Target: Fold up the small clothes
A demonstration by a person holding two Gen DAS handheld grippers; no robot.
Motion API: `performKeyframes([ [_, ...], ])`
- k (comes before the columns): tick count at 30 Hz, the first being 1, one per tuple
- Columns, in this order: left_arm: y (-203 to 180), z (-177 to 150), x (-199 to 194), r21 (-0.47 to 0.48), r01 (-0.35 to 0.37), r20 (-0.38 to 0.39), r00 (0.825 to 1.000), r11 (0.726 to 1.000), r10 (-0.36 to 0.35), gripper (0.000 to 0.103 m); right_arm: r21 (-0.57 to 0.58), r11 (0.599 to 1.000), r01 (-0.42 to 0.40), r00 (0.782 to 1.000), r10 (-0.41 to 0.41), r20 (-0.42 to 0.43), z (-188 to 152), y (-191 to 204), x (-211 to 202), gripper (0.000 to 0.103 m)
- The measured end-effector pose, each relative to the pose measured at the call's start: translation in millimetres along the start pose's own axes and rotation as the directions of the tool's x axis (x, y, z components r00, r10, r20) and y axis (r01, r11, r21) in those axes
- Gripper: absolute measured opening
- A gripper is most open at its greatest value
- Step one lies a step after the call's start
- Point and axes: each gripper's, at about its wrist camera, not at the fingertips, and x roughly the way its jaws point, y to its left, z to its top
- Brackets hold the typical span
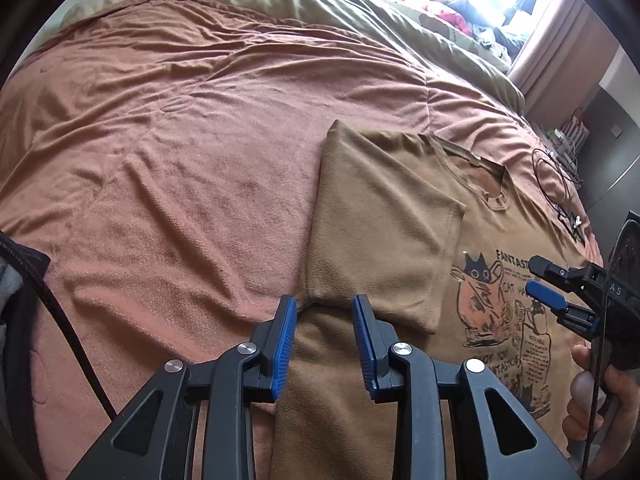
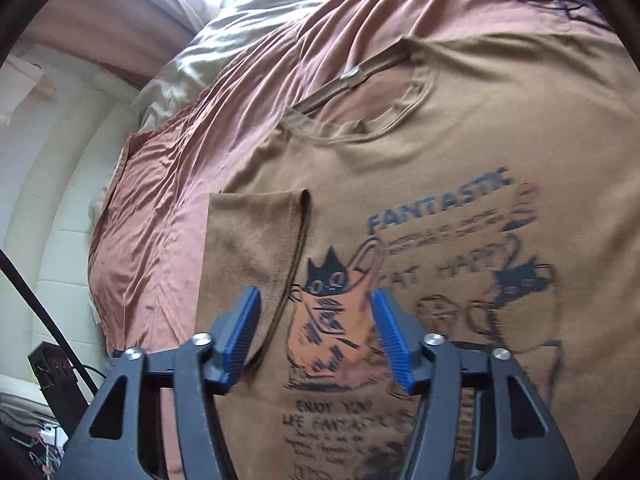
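Note:
A brown T-shirt (image 1: pixel 472 208) with a cat print lies flat on the bed, neck towards the far side. Its left side and sleeve (image 1: pixel 380 232) are folded inward over the body. My left gripper (image 1: pixel 324 308) hovers over the folded edge, jaws apart, and the pads do not press the cloth. My right gripper (image 1: pixel 534 278) sits at the right over the print, open and empty. In the right wrist view the right gripper (image 2: pixel 316 300) stands wide open just above the cat print (image 2: pixel 328 320), with the folded sleeve (image 2: pixel 256 240) to its left and the T-shirt (image 2: pixel 500 120) spread beyond.
A rust-coloured sheet (image 1: pixel 160 160) covers the bed, with an olive duvet (image 1: pixel 320 4) bunched at the far side. A thin black cable (image 1: pixel 554 176) lies coiled right of the shirt's neck. A person's hand (image 1: pixel 588 396) holds the right gripper. A dark cord (image 1: pixel 64 320) hangs at the left.

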Motion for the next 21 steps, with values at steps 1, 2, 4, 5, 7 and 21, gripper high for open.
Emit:
performKeyframes([
  [1,-5.8,-0.2,-2.7,0.004,0.005,0.005,1.0,1.0,-0.005,0.046,-0.001,1.0,0.006,1.0,-0.006,0.013,-1.2,-3.4,-9.4,0.068],
  [2,-14.1,-0.5,-6.1,0.009,0.012,0.013,1.0,1.0,-0.012,0.051,0.0,1.0,0.013,1.0,-0.013,0.027,-2.3,-9.6,-21.0,0.071],
  [4,-28.7,-1.3,-10.9,0.022,0.021,0.023,0.999,1.0,-0.022,0.061,0.003,1.0,0.031,0.998,-0.031,0.051,-3.6,-20.9,-41.8,0.075],
  [5,-37.1,-2.0,-13.0,0.031,0.027,0.026,0.999,0.999,-0.028,0.063,0.008,0.999,0.035,0.998,-0.035,0.061,-4.1,-27.6,-51.7,0.076],
  [7,-52.6,-2.7,-15.5,0.046,0.041,0.026,0.999,0.998,-0.042,0.067,0.019,0.999,0.045,0.996,-0.046,0.076,-4.0,-41.5,-71.5,0.078],
  [21,-172.9,-16.8,-25.8,0.153,0.123,0.009,0.992,0.981,-0.126,0.071,0.099,0.989,0.112,0.974,-0.129,0.186,-18.5,-115.9,-211.4,0.079],
])
